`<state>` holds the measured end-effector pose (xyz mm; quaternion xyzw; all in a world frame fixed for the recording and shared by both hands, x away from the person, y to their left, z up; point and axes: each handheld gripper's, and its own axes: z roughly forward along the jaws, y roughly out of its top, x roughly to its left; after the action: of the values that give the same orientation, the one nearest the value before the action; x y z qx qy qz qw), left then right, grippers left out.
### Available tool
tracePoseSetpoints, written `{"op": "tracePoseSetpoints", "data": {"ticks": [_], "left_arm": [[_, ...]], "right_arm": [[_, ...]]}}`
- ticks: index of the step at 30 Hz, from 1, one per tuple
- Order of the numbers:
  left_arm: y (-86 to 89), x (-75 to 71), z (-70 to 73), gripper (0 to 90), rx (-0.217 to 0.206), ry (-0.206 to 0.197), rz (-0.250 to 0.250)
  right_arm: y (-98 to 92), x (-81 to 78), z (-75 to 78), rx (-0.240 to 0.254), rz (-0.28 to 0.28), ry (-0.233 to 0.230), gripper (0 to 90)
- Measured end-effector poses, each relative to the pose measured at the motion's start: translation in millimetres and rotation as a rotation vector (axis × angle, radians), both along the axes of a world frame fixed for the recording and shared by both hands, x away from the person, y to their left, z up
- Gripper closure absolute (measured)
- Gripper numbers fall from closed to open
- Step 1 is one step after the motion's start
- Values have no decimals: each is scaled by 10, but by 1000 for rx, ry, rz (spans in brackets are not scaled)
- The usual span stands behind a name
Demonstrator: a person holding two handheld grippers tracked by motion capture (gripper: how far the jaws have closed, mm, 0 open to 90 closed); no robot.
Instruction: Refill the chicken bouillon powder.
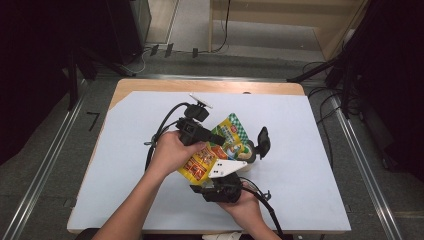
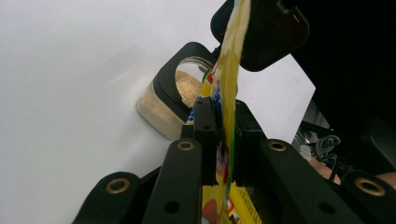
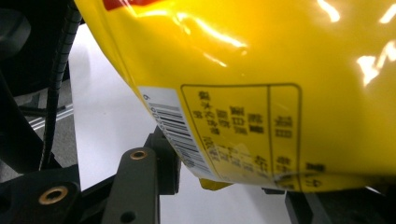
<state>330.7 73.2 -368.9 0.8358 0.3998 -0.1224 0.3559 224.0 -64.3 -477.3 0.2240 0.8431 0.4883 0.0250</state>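
Your left gripper [image 1: 215, 138] has its jaws nearly together on the yellow pouch [image 1: 220, 147], pinching the flat foil between the pads; in the left gripper view the pouch [image 2: 223, 116] stands edge-on, running up from between the two black jaws toward the top of the frame. Taking the jar [image 1: 250, 152] as the landmark, the pouch sits just on your side of it and to its left, lifted off the white sheet [image 1: 310, 150], with its green-checked top corner pointing away from you and almost over the jar's mouth. In the left gripper view the jar [image 2: 175, 100] lies directly beyond the pouch, full of pale grains, its black lid [image 2: 261, 32] flipped up behind it.

Your right gripper [image 1: 222, 187] is nearer to you than the jar, below the pouch's lower end. Its jaws stand partly apart with the bottom of the pouch [image 3: 261, 88] between them, barcode side facing the camera; you cannot tell from the right gripper view whether the pads press on it.
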Motion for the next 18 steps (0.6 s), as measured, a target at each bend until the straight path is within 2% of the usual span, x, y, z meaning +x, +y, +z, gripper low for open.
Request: {"op": "tracePoseSetpoints", "data": {"ticks": [9, 18], "left_arm": [[-27, 26, -108, 843, -18, 29, -4], [-27, 21, -127, 885, -14, 27, -19]], "right_arm": [[28, -17, -16, -11, 13, -1, 598], [37, -24, -26, -17, 20, -6, 593]]}}
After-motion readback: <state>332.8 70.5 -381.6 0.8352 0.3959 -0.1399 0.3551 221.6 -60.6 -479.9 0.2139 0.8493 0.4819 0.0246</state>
